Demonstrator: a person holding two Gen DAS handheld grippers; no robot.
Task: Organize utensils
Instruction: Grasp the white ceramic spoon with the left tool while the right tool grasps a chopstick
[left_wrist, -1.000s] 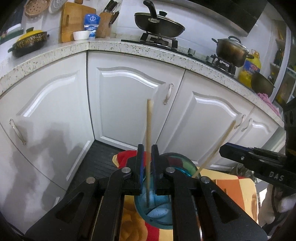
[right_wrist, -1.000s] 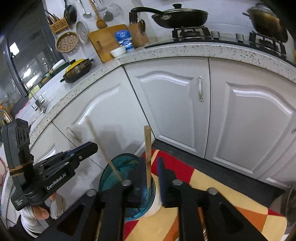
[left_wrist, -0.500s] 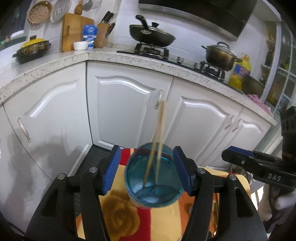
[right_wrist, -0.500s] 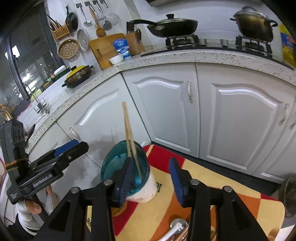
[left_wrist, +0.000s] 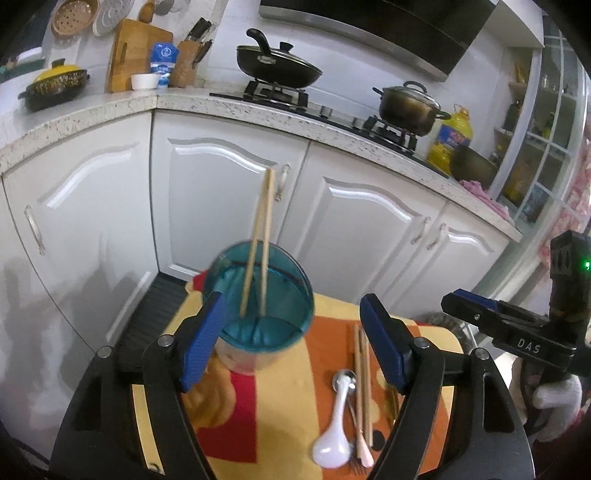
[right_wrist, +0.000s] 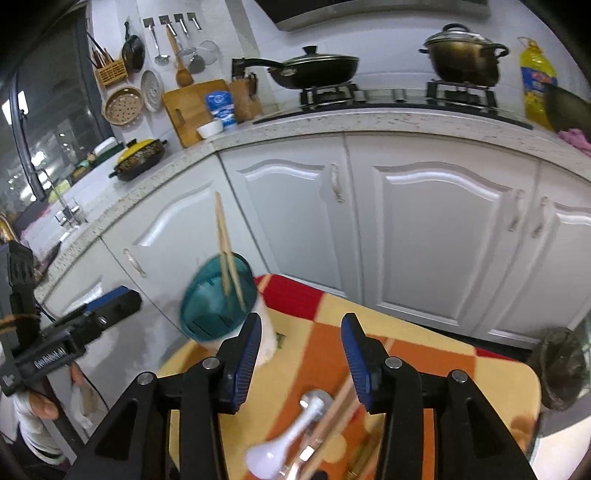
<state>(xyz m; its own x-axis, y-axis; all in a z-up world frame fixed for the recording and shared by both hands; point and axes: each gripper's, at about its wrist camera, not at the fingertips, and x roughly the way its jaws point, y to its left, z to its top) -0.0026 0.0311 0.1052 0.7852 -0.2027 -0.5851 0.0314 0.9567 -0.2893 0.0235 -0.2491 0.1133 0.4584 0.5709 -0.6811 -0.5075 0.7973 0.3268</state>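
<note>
I see a small table (left_wrist: 448, 341) under a patterned cloth (left_wrist: 243, 406), bearing a teal cup (left_wrist: 264, 332), white spoon (left_wrist: 334, 439) and chopsticks (left_wrist: 362, 387).

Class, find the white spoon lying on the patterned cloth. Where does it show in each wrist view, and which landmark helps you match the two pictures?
Left wrist view: the white spoon lies at lower centre-right, left of the loose chopsticks.
Right wrist view: the white spoon sits at bottom centre, blurred, below the open right tongs.
Shared landmark: the teal cup holding two chopsticks.
</note>
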